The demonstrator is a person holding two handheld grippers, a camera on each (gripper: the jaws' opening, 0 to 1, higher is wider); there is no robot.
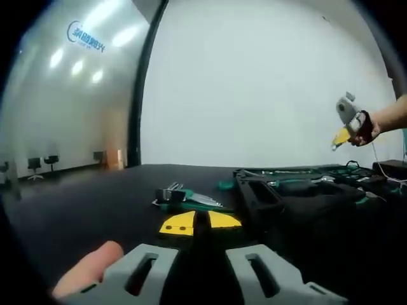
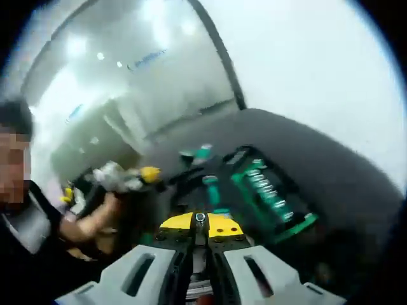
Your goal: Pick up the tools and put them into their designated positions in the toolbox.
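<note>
Both grippers are closed and empty, the left gripper (image 1: 200,223) low over the worktop (image 1: 82,203) near the toolbox (image 1: 305,190), the right gripper (image 2: 200,223) above it.

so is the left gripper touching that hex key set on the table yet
Apart. In the left gripper view the left gripper has its yellow tips short of the hex key set, with a strip of black table between them.

Looks like an office or lab-type demo room, not a home. Plain white wall (image 1: 267,82), glass partition (image 1: 70,95) w/ blue logo decal (image 1: 86,35), reflecting ceiling lights. Beyond glass: black office chairs (image 1: 43,165). Dark table (image 1: 82,203) carrying open black-and-green toolbox (image 1: 305,190) w/ fitted slots.
</note>
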